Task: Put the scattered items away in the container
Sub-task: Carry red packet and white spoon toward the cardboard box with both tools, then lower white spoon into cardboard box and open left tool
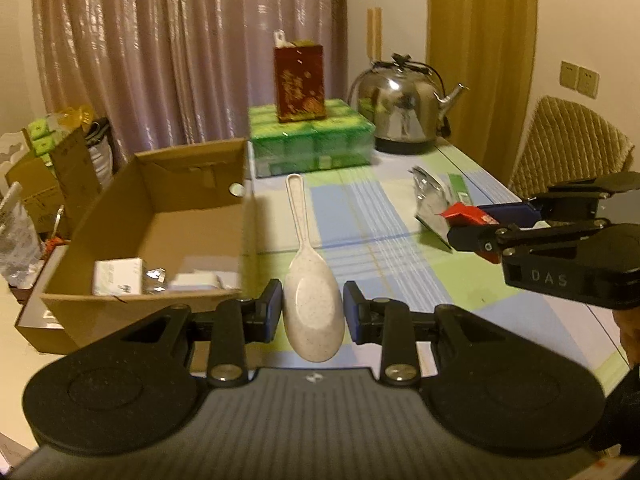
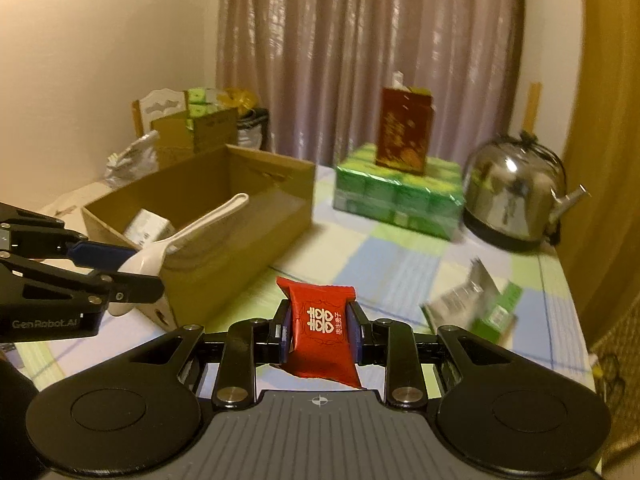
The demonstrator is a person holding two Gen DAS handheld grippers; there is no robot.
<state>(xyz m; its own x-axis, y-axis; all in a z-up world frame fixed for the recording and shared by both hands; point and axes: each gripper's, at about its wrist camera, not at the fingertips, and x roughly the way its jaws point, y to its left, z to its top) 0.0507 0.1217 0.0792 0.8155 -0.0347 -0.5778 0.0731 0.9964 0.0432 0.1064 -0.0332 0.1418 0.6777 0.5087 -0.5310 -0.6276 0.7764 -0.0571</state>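
Left wrist view, from the left edge inward: an open brown cardboard box (image 1: 160,216) sits at the table's near left, the evident container, already holding a small white carton (image 1: 118,278), a crumpled foil scrap and another white item. Just right of it the left gripper (image 1: 313,312) pinches the bowl of a speckled cream plastic rice spoon (image 1: 310,280) between its blue pads, handle pointing away over the checked tablecloth (image 1: 360,216); holding it by the broad bowl likely gives the pads the widest surface to press on. Behind stand a green shrink-wrapped pack of cartons (image 1: 312,140) with a dark red gold-patterned box (image 1: 299,80) on top, then a polished steel kettle (image 1: 400,104). A silver foil pouch beside a green packet (image 1: 434,200) lies loose on the cloth, seemingly not yet tidied. At the far right the right gripper (image 1: 474,226) enters, its body lettered "DAS".

Right wrist view shows the left gripper's body marked "GenRobot.AI", its spoon raised in front of the box's near corner. In the middle the right gripper is clamped narrowly on a red foil sachet (image 2: 322,330) printed with a white double-happiness character and small script too fine to read. Both items hang clear of the table, short of the box, probably on their way to it.
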